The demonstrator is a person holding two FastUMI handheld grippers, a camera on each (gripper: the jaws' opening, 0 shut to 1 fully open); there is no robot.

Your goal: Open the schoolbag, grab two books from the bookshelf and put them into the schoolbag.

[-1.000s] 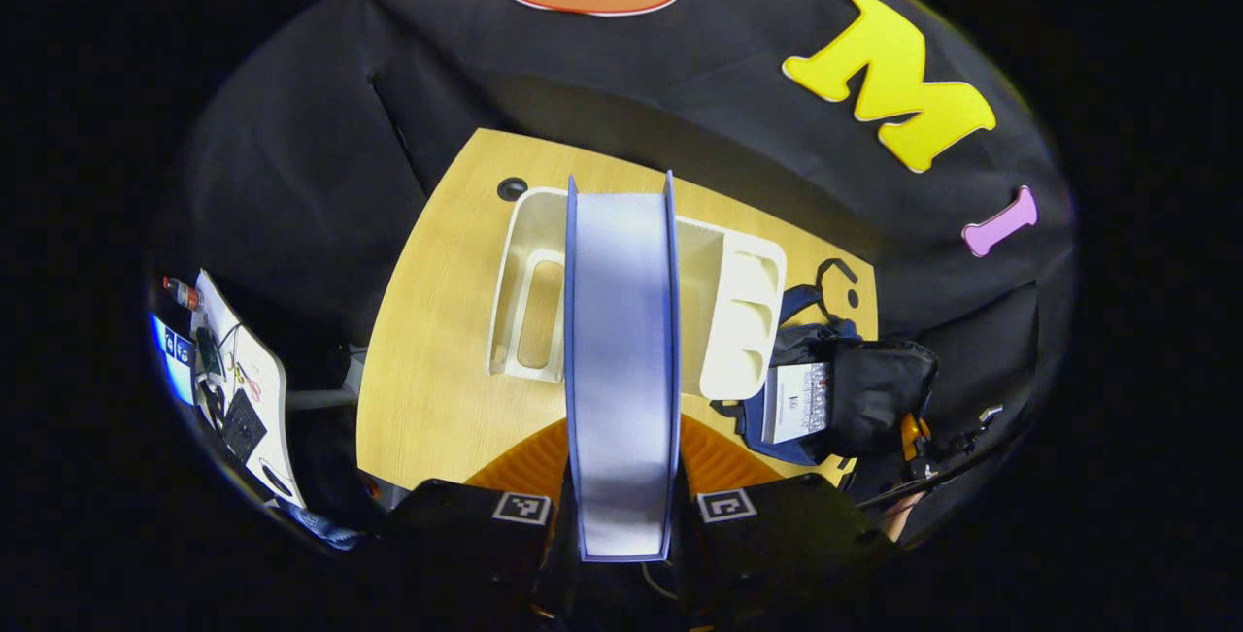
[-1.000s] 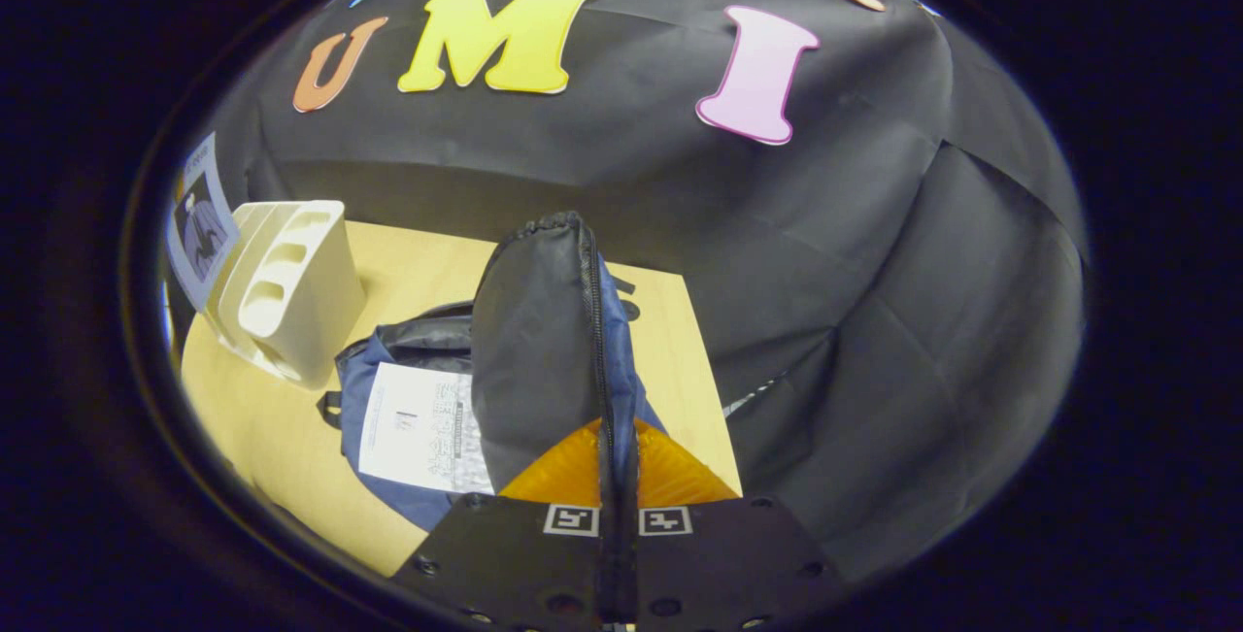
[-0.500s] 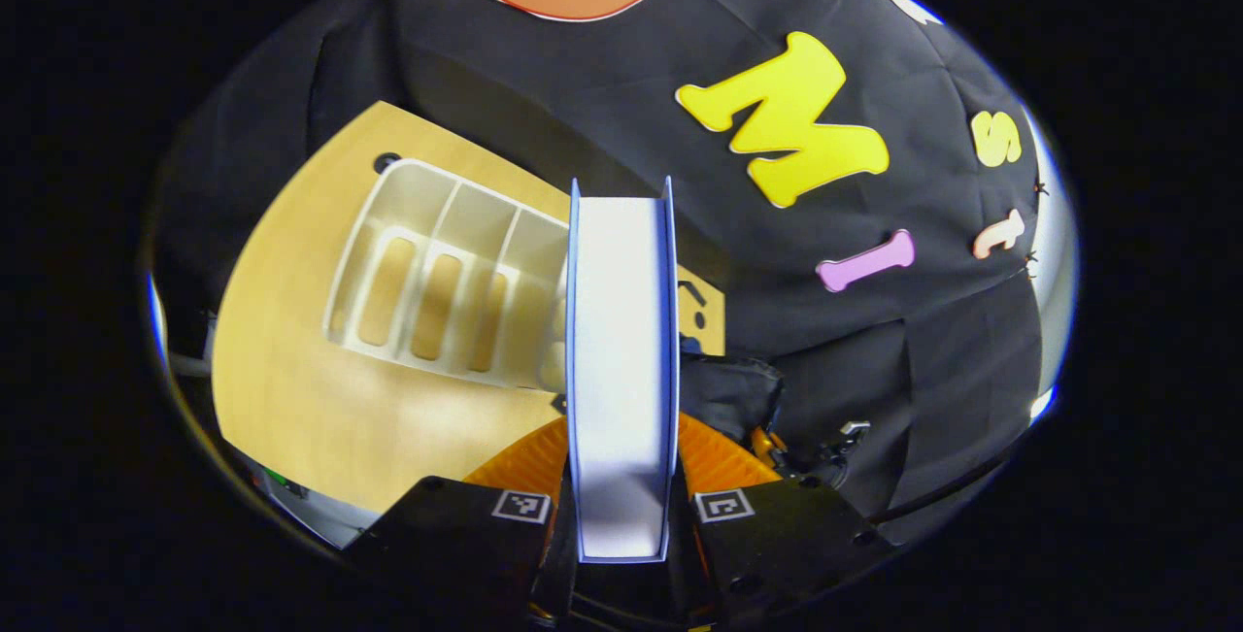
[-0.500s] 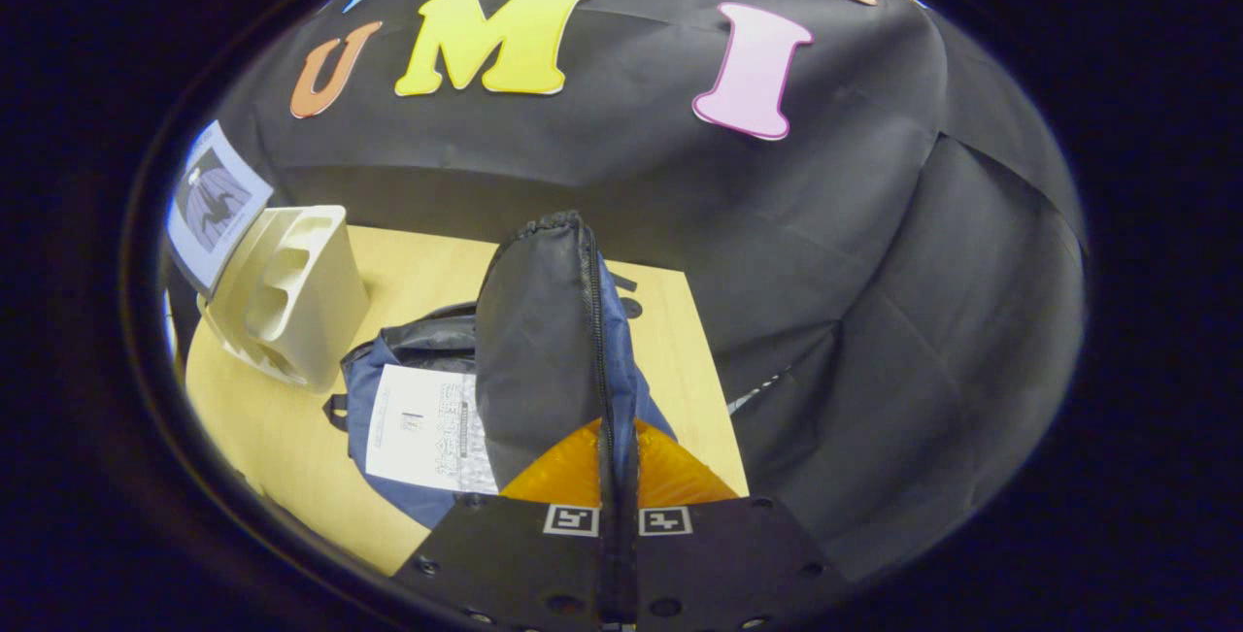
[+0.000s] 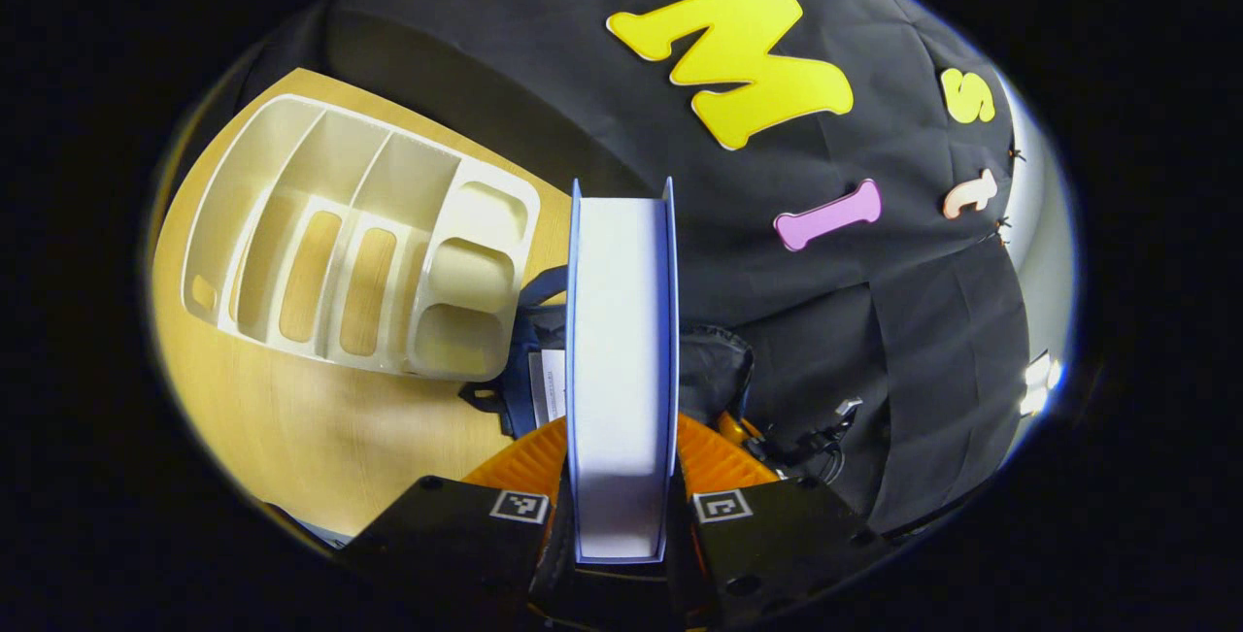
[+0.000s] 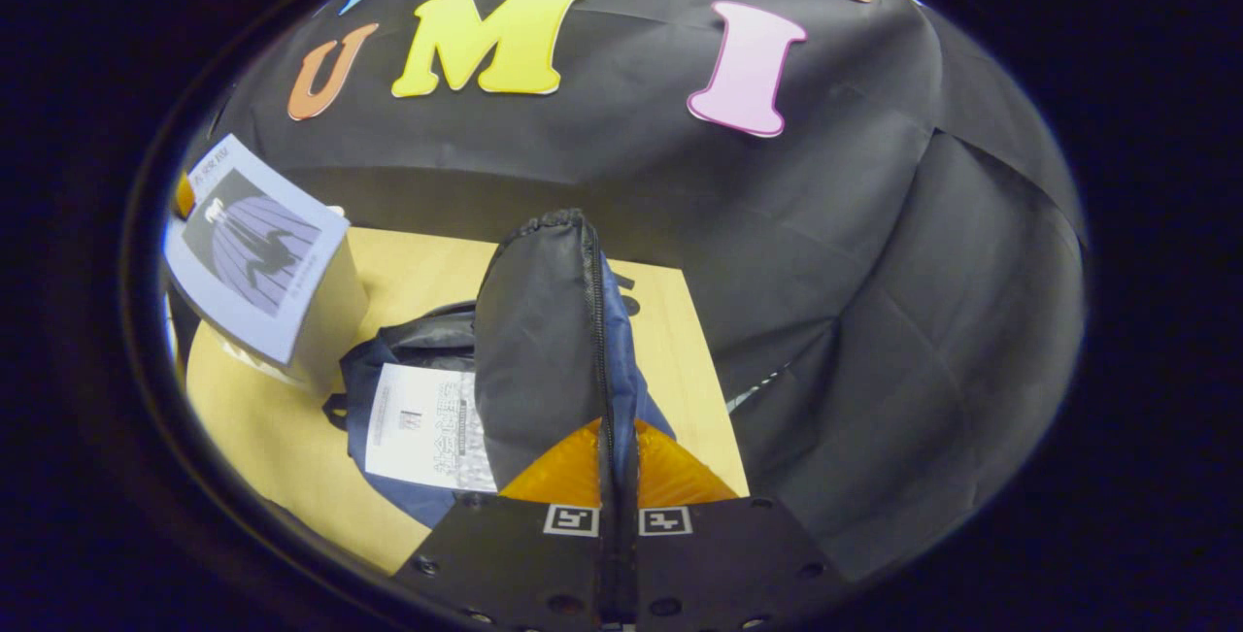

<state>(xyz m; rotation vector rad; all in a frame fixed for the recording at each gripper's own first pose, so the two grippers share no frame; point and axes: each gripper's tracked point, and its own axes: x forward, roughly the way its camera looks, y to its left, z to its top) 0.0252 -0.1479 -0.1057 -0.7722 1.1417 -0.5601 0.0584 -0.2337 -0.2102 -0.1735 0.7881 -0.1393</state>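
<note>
Bookshelf point(image 6: 325, 307) left of schoolbag point(image 6: 544, 350) on table point(image 6: 427, 263) (one book point(image 6: 422, 426) inside bag).

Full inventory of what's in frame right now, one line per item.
Book: 1, blue cover, white pages, clamped edge-on in the left tool.
Book: 1, white cover, lying in the open schoolbag.
Schoolbag: 1, blue and black, on the table, flap pulled up.
Bookshelf: 1, cream, on the table beside the schoolbag, slots look empty.
Table: 1, light wood.
Left tool: 1, shut on the blue book.
Right tool: 1, pinching the flap's edge.
</note>
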